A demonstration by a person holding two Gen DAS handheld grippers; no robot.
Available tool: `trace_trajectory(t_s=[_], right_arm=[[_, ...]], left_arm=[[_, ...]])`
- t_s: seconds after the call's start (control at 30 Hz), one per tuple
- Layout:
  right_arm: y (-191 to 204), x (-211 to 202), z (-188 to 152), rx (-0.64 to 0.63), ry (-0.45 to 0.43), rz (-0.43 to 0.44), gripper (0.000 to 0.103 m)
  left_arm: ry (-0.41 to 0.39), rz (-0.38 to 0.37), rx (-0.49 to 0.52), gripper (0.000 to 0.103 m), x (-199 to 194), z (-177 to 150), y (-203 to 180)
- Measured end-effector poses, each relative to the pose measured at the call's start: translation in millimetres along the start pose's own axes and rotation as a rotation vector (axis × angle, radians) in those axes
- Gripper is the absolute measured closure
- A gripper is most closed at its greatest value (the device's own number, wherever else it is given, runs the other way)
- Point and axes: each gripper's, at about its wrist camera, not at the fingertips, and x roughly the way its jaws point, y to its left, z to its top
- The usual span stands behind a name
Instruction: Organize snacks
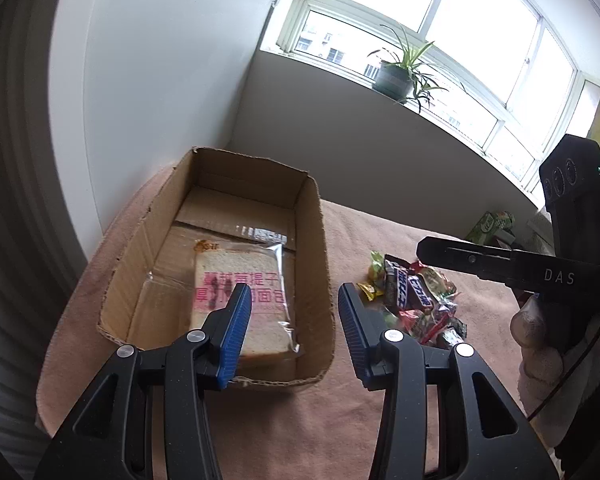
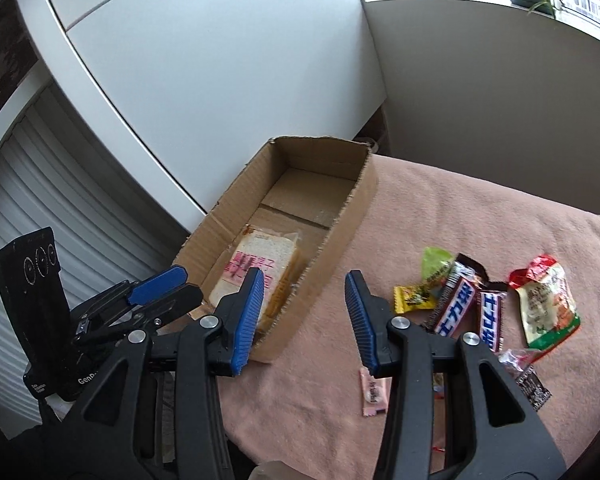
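1. Cardboard box (image 1: 220, 184): open-topped, rectangular, corrugated, top edges torn and ragged. Standing on a table draped in a pink, soft-napped cloth (image 1: 320, 420).
2. Bread pack (image 1: 244, 300): square sliced loaf in clear, shiny film with pink print. Lying flat on the box floor, at the near end.
3. Loose snacks (image 1: 416, 296): glossy wrappers heaped on the cloth, right of the box, apart from it.
4. Left tool (image 1: 294, 320): black frame, blue ribbed pads, jaws parted to a medium gap, nothing between them. Hovering above the box's near right corner.
5. Right tool (image 2: 304, 314): same build, jaws likewise parted and empty, above the cloth between box and snacks.
6. Right view only: two brown chocolate bars (image 2: 456, 306) with white lettering, a yellow candy (image 2: 412, 298), a green packet (image 2: 434, 262), a red-and-white pouch (image 2: 548, 304), a flat pink sachet (image 2: 374, 392).
7. Left view only: the gloved hand (image 1: 540, 344) on the right tool, and a potted plant (image 1: 396, 76) on the windowsill.
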Motion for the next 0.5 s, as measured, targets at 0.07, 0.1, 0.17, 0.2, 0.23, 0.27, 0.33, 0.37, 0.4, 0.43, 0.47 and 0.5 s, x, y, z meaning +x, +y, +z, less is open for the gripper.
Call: trace_trajectory(t_s=[0.07, 0.1, 0.17, 0.2, 0.23, 0.27, 0.33, 0.37, 0.4, 0.43, 0.47, 0.5], right_arm=[[-12, -10, -7, 0.012, -0.004, -0.017, 0.059], [-18, -15, -11, 0.015, -0.007, -0.029, 0.059], [-29, -23, -19, 0.022, -0.011, -0.054, 0.059], [-38, -29, -24, 0.029, -0.013, -0.066, 0.059], [-44, -34, -28, 0.037, -0.014, -0.077, 0.059], [-53, -39, -32, 0.046, -0.013, -0.087, 0.059], [-69, -48, -41, 0.068, -0.01, -0.112, 0.059], [-78, -52, -45, 0.081, -0.008, -0.13, 0.059], [-87, -55, -50, 0.096, -0.005, -0.146, 0.059], [-95, -57, -55, 0.11, -0.001, -0.162, 0.059], [-102, -59, -60, 0.123, 0.005, -0.175, 0.059], [-108, -60, -66, 0.135, 0.014, -0.185, 0.059]], left_arm=[[0.011, -0.017, 0.015, 0.06, 2, -3, -9], [0.019, -0.028, 0.021, 0.06, 4, -5, -14], [0.034, -0.048, 0.03, 0.059, 7, -9, -24], [0.04, -0.057, 0.038, 0.059, 8, -12, -29], [0.047, -0.068, 0.044, 0.059, 10, -14, -34], [0.056, -0.08, 0.051, 0.059, 12, -17, -40], [0.074, -0.096, 0.067, 0.059, 17, -23, -50], [0.085, -0.105, 0.077, 0.059, 20, -26, -56], [0.096, -0.114, 0.084, 0.059, 23, -29, -61], [0.109, -0.124, 0.091, 0.059, 27, -32, -66], [0.122, -0.131, 0.097, 0.059, 31, -35, -70], [0.134, -0.137, 0.103, 0.059, 36, -37, -75]])
